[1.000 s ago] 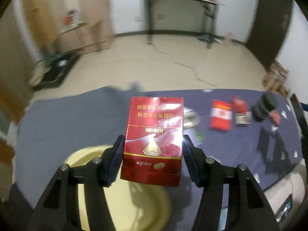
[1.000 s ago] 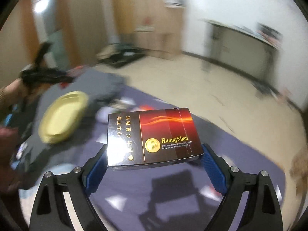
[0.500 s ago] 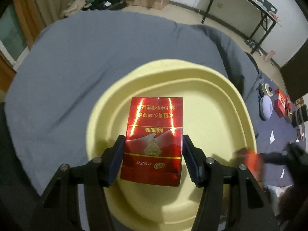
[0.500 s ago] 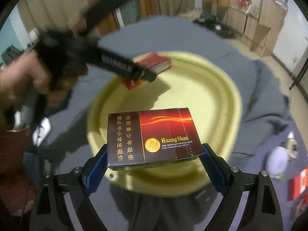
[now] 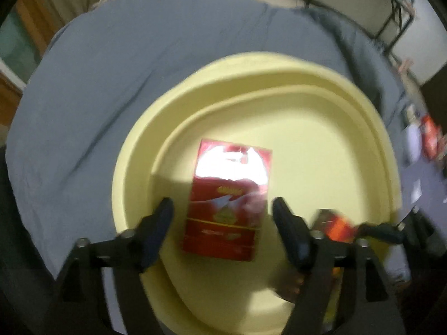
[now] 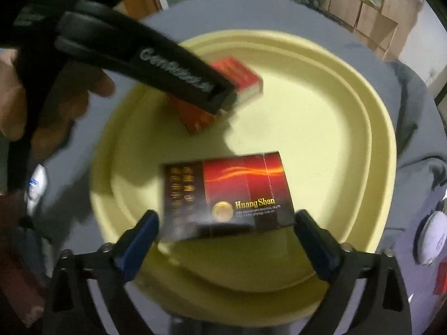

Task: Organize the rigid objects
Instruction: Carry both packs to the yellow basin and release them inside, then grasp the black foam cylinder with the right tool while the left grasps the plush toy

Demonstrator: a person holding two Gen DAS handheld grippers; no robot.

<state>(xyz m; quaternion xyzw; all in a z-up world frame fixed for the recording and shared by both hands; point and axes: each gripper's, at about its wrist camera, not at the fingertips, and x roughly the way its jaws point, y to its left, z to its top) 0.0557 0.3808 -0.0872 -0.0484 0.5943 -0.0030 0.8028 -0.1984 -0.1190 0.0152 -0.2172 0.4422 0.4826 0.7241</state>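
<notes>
A red Diamond cigarette box (image 5: pixel 227 205) lies in the yellow basin (image 5: pixel 321 150); my left gripper (image 5: pixel 223 220) is open around it, jaws apart from its sides. It also shows in the right wrist view (image 6: pixel 240 76), partly behind the left gripper's finger (image 6: pixel 145 61). A dark red Huang Shan box (image 6: pixel 227 192) sits over the basin (image 6: pixel 335 128) between the jaws of my right gripper (image 6: pixel 226 233), which stand spread off its sides. The Huang Shan box also shows blurred in the left wrist view (image 5: pixel 333 224).
The basin rests on a grey cloth (image 5: pixel 111 64). Red packs (image 5: pixel 430 139) and a white round object (image 6: pixel 433 240) lie on the cloth to the right. A hand (image 6: pixel 56 97) holds the left gripper.
Both grippers have opened: the left let go of the red Diamond box, the right let go of the Huang Shan box, both over the yellow basin. The right gripper moved lower.
</notes>
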